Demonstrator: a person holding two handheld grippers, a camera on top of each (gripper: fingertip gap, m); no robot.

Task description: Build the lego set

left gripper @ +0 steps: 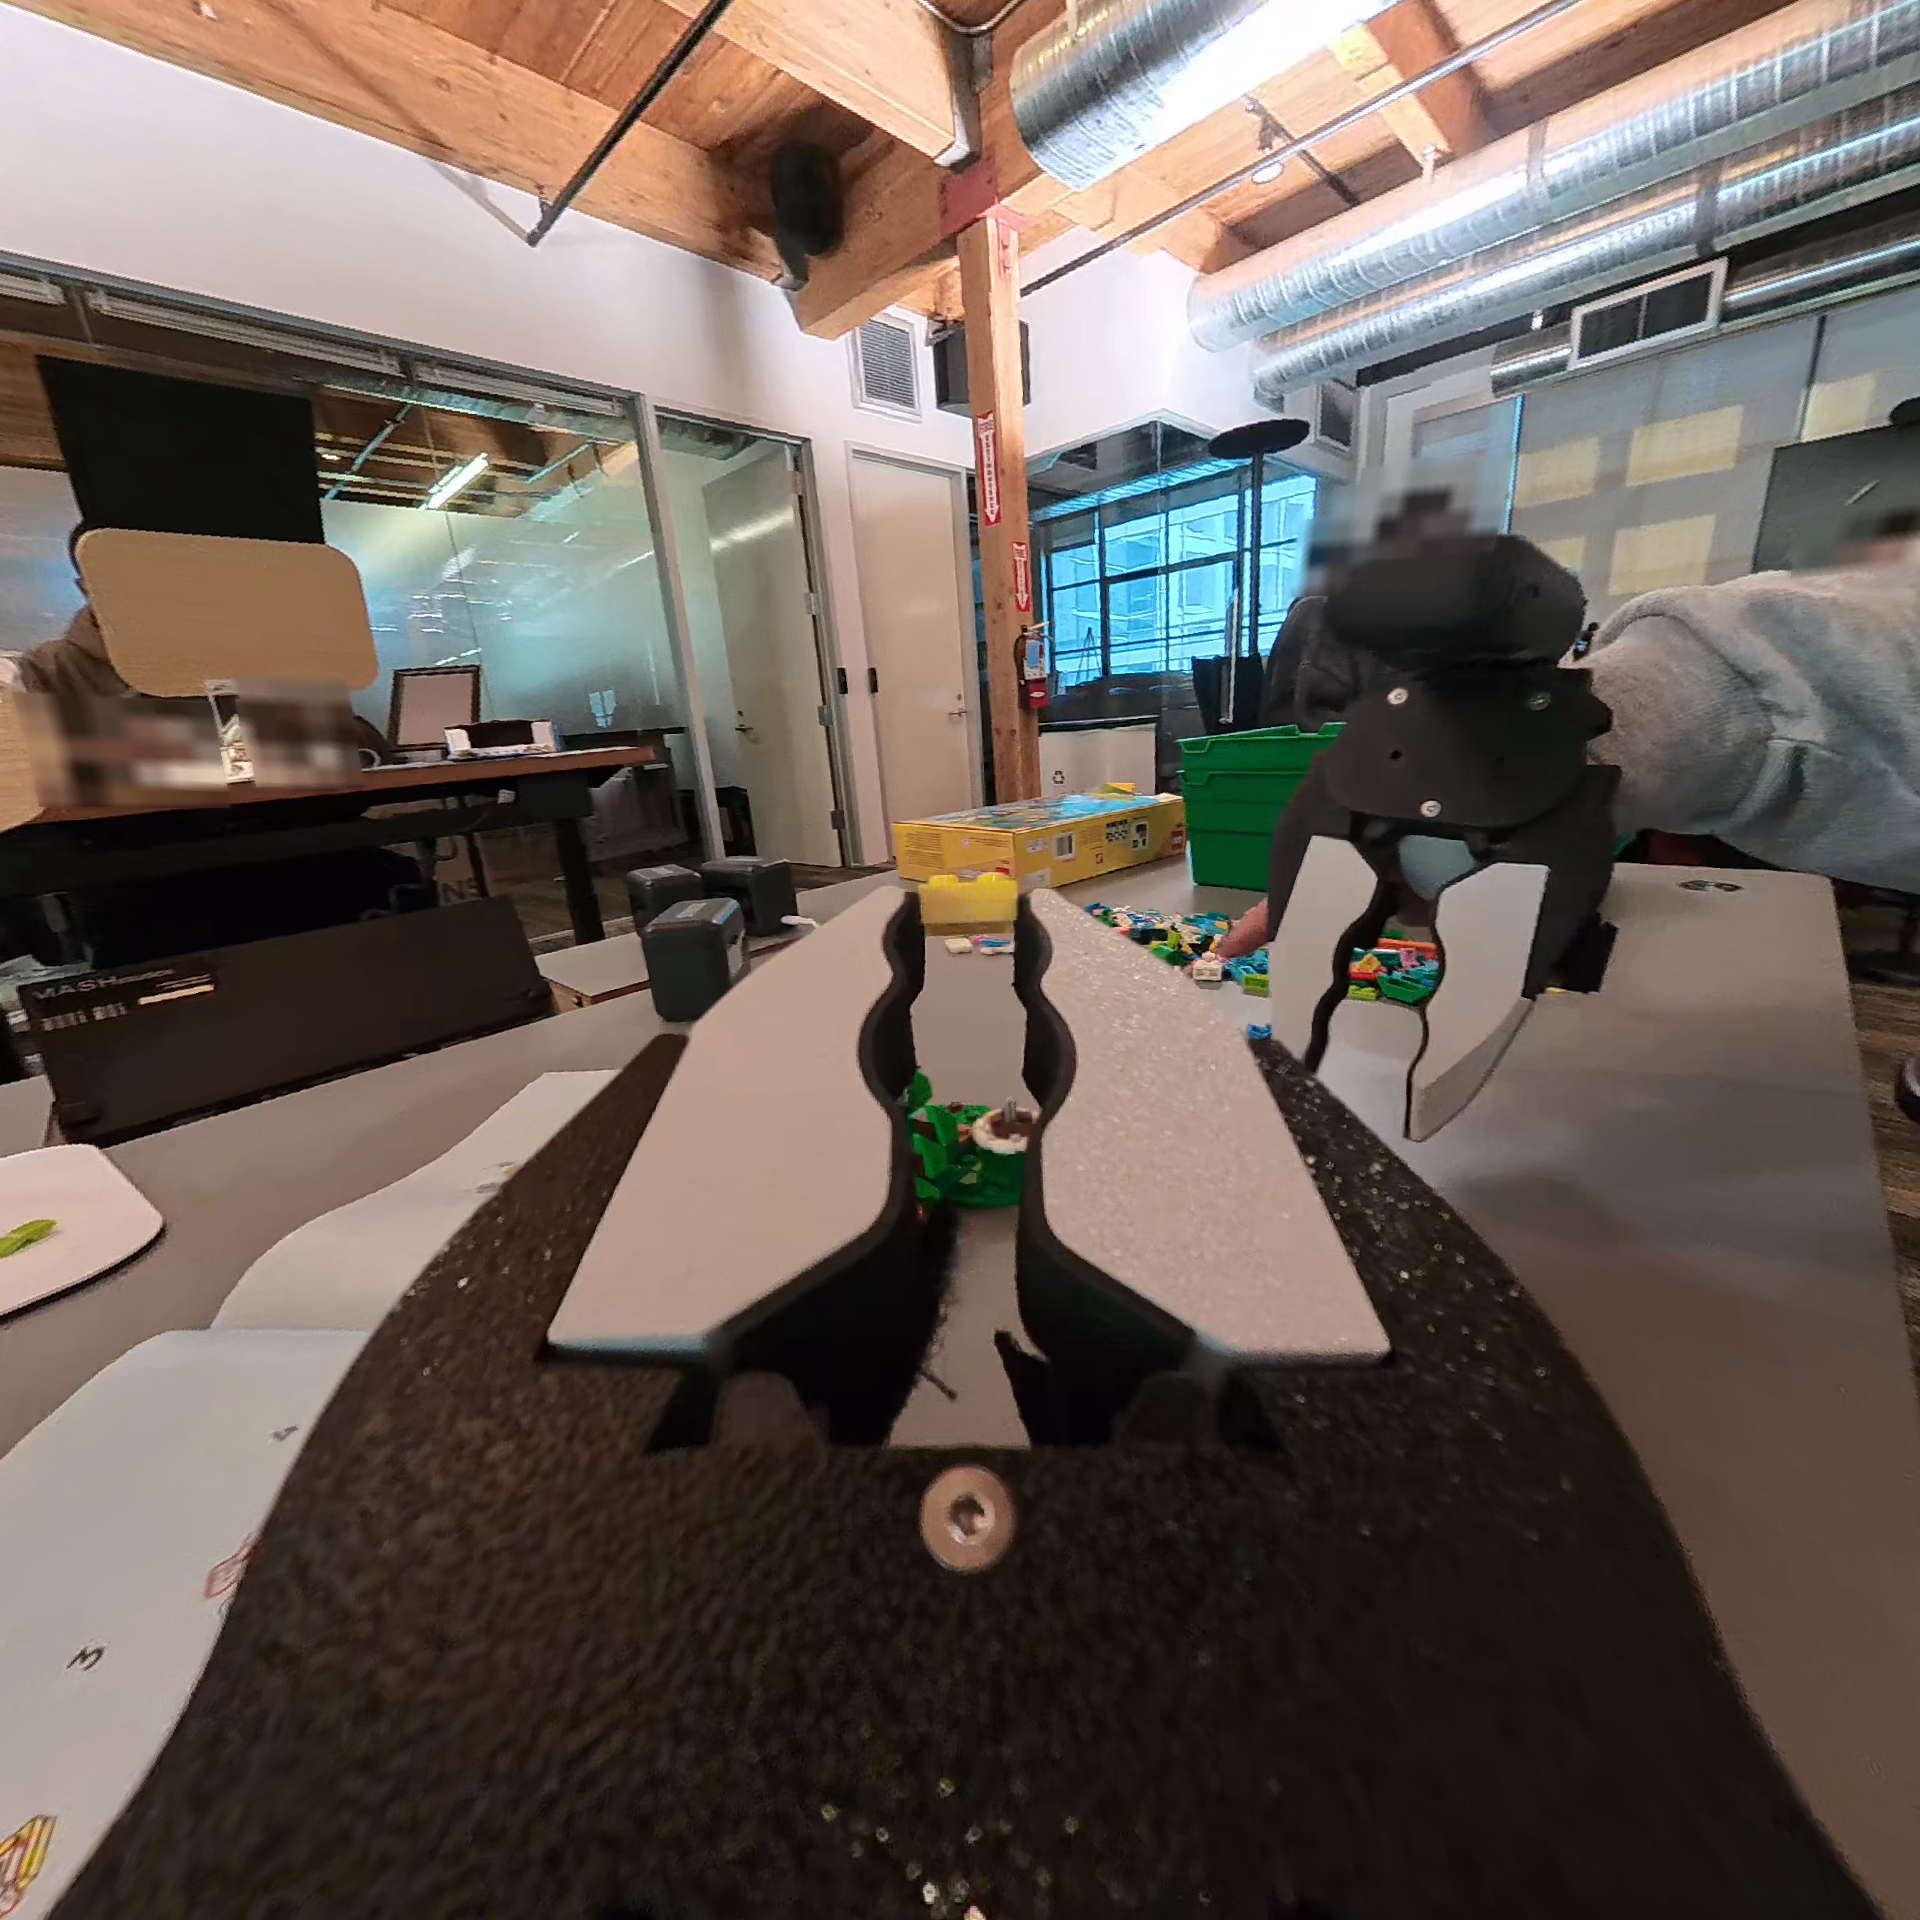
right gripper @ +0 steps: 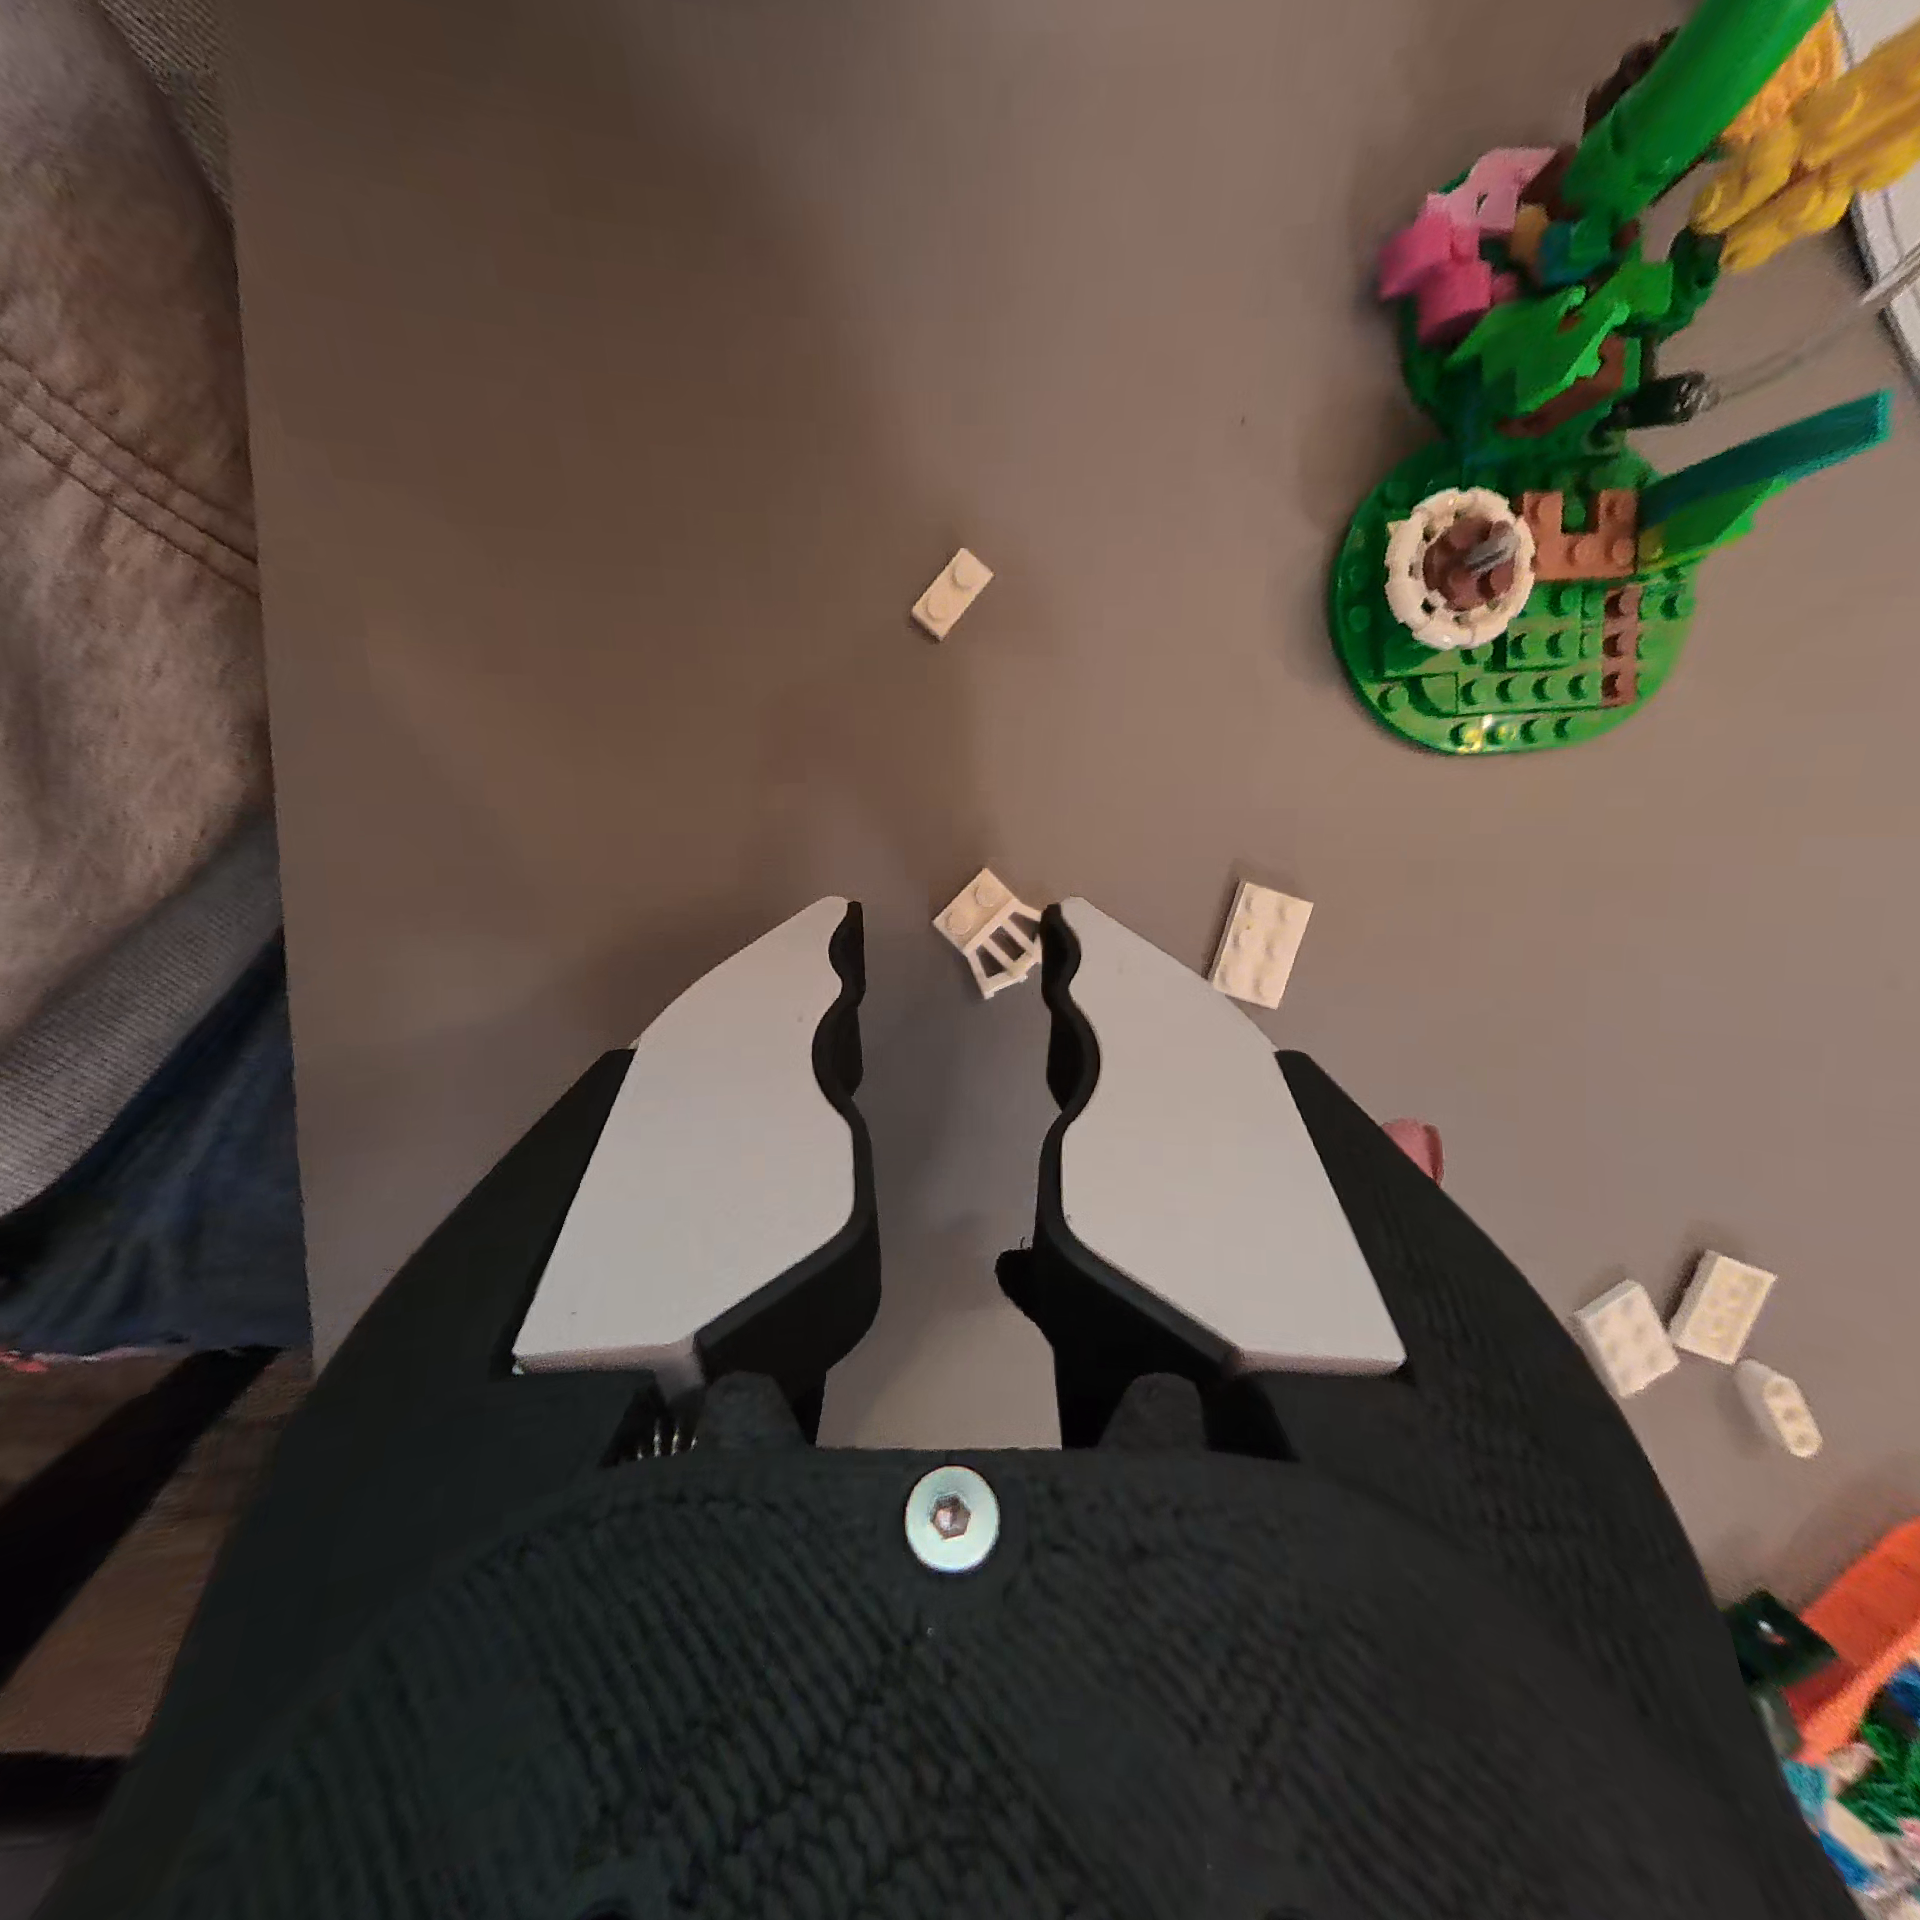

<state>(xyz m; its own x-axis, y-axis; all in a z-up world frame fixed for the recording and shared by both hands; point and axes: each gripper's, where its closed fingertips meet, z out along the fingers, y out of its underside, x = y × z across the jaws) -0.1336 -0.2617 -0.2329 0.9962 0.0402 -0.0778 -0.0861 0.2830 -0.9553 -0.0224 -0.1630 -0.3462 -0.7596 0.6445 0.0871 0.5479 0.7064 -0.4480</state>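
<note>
My left gripper (left gripper: 968,906) is shut on a yellow brick (left gripper: 966,896) at its fingertips, held above the grey table (left gripper: 1662,1195). Below, between its fingers, stands the green lego build (left gripper: 971,1153) with a white ring on a brown post. In the right wrist view this build (right gripper: 1507,623) is at the upper right, with green leaves and pink and yellow parts. My right gripper (right gripper: 951,920) is open and points down at the table; it also shows in the left wrist view (left gripper: 1371,1081). A small white lattice piece (right gripper: 987,943) lies between its tips, close to the right finger.
A white 1x2 plate (right gripper: 951,592) and a white flat plate (right gripper: 1260,940) lie nearby, with more white bricks (right gripper: 1720,1304) at the right. A pile of loose pieces (left gripper: 1299,956), a yellow box (left gripper: 1039,847) and a green bin (left gripper: 1242,800) sit at the back. Paper sheets (left gripper: 156,1507) lie at the left. My hands' fingertips stand some 20 centimeters from each other.
</note>
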